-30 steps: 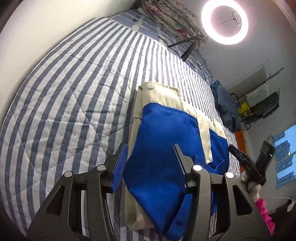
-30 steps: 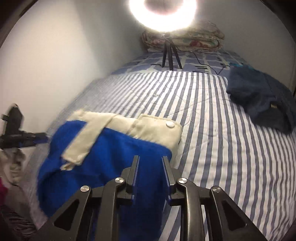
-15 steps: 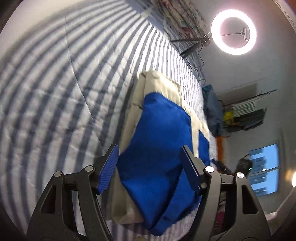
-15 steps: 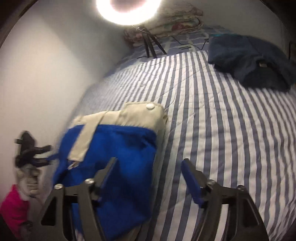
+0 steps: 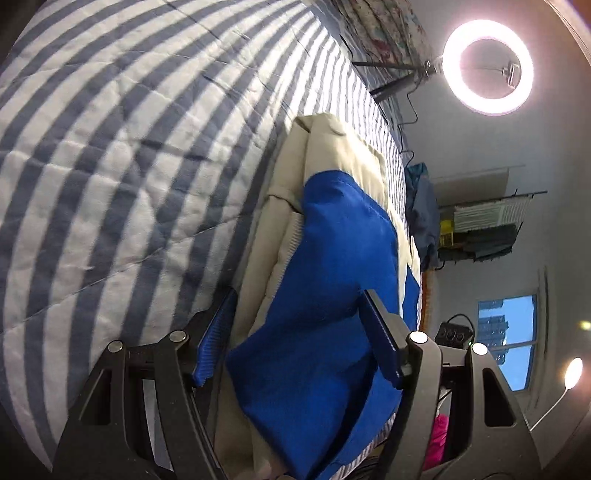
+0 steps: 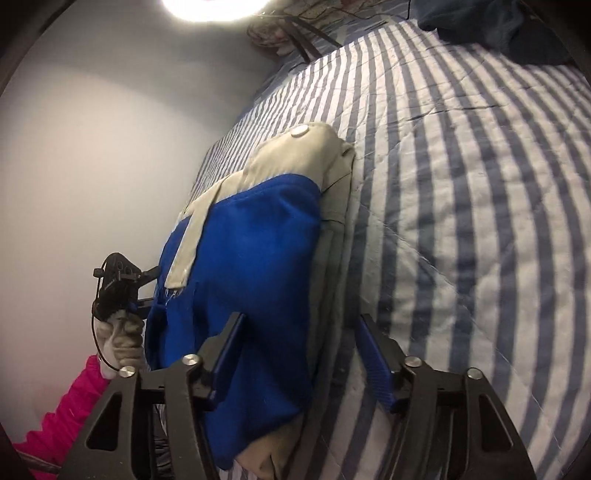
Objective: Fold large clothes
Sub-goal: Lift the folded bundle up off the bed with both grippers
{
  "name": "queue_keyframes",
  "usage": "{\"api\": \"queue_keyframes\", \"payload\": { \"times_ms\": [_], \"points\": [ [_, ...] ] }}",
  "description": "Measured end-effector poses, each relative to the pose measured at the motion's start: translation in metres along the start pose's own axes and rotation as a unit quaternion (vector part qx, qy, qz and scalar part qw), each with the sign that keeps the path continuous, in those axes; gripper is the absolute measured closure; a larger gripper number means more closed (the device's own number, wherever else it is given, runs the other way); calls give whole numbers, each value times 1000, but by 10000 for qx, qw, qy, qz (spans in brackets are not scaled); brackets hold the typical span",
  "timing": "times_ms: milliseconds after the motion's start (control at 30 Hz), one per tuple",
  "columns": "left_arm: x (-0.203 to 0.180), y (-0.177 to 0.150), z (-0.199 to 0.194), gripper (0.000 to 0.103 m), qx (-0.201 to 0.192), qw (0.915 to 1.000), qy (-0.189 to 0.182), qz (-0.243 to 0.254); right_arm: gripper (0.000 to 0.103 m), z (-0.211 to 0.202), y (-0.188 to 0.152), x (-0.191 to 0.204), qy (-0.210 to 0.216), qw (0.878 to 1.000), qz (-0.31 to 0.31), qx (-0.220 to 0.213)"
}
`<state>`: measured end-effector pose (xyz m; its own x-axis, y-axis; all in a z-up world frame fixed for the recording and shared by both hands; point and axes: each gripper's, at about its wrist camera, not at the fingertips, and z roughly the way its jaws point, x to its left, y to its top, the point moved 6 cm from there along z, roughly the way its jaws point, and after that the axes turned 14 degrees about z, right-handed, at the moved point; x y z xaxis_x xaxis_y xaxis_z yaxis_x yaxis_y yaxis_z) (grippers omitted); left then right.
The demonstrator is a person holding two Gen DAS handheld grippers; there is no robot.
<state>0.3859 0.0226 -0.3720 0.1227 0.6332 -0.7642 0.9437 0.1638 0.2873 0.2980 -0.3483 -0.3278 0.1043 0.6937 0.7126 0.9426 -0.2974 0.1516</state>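
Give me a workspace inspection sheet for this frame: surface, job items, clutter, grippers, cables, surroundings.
Surface: striped quilt on a bed, lightly wrinkled.
Job's things: blue and beige garment, folded, lying flat near the bed's edge; a round snap shows on its beige end.
Clutter: dark blue garment, bunched at the far side of the bed; floral bedding stacked at the bed's head.
Grippers: left gripper open over the folded garment, pads clear of the cloth; right gripper closing, garment's edge between the jaws, not pinched.
Cables: a thin black cable runs down below the ring light.
Surroundings: ring light on a tripod, window, plain wall, loaded rack.
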Motion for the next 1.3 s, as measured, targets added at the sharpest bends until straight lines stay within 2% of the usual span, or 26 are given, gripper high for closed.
{"api": "queue_keyframes", "payload": {
  "times_ms": [133,233,333,400,467,600,700,933,1067,1300],
  "points": [
    [-7,4,9,33,11,10000,84,50,45,18,4,11,117,9999,-3,46],
    [-16,6,14,33,0,9995,247,199,45,26,-1,21,71,10000,-40,23],
    [-25,7,19,42,37,9968,622,503,50,28,-8,32,-176,9996,-201,-27],
    [-30,6,19,51,15,9944,820,665,58,30,-12,42,-406,9985,-368,-79],
    [-41,5,18,59,-18,9890,1087,999,62,31,-14,52,-590,9967,-538,-149],
    [-71,2,13,73,-111,9715,1623,1725,72,29,-22,77,-1057,9890,-969,-353],
    [-87,-2,11,77,-196,9629,1802,1998,77,24,-28,96,-1296,9824,-1249,-495],
    [-123,-14,-2,80,-376,9505,1867,2454,80,6,-47,129,-1869,9605,-1908,-788],
    [-152,-22,-6,81,-464,9427,1803,2769,81,-3,-62,147,-2205,9431,-2325,-888],
    [-191,-36,11,81,-416,9408,1540,2990,81,-38,-76,154,-2763,9137,-2755,-1133]
  ]
}}
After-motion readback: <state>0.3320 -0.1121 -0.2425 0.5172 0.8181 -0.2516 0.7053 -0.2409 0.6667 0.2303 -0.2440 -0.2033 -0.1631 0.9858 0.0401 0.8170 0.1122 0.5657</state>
